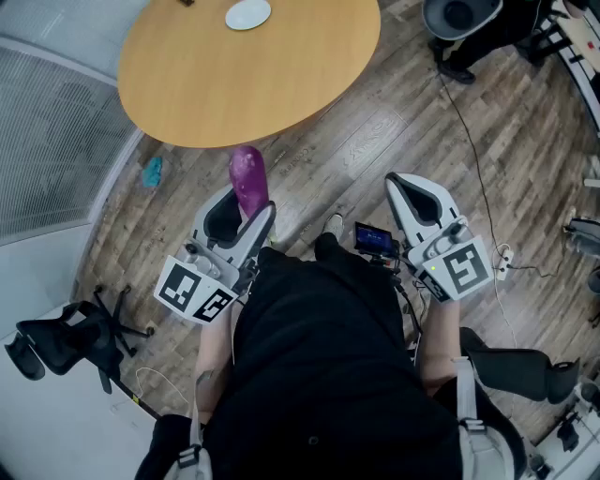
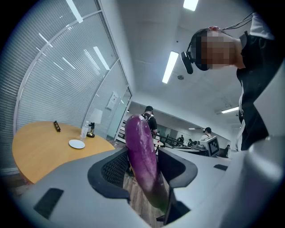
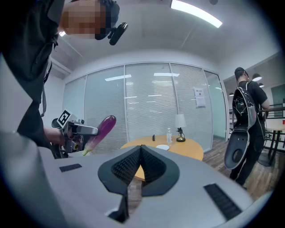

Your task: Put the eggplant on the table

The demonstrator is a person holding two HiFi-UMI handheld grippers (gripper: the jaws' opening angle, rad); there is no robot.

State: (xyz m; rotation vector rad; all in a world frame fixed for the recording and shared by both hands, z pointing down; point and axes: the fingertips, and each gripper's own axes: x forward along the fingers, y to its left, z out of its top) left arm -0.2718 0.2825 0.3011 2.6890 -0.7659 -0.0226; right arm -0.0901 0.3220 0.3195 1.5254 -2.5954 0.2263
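The left gripper was clamped on the eggplant, its two jaws pressing the purple body from either side near the greenish stem end, so that most of the eggplant stuck out past the jaw tips; the gripper pointed roughly level, toward the table. The eggplant hung in the air over the wooden floor, its rounded tip just short of the near edge of the round wooden table and not touching it. The right gripper was held off to the other side of the person's body, well apart from the left one; its jaws were closed together with nothing between them. A small lit screen sat between the two grippers, close to the person's dark clothing. On the table a white plate lay well in from the near edge; beyond it stood a clear bottle and a small lamp. A teal object lay on the floor beside the table's left edge, near the glass wall with blinds; a black office chair stood further back on the left; a person wearing a backpack stood off to the right of the table.
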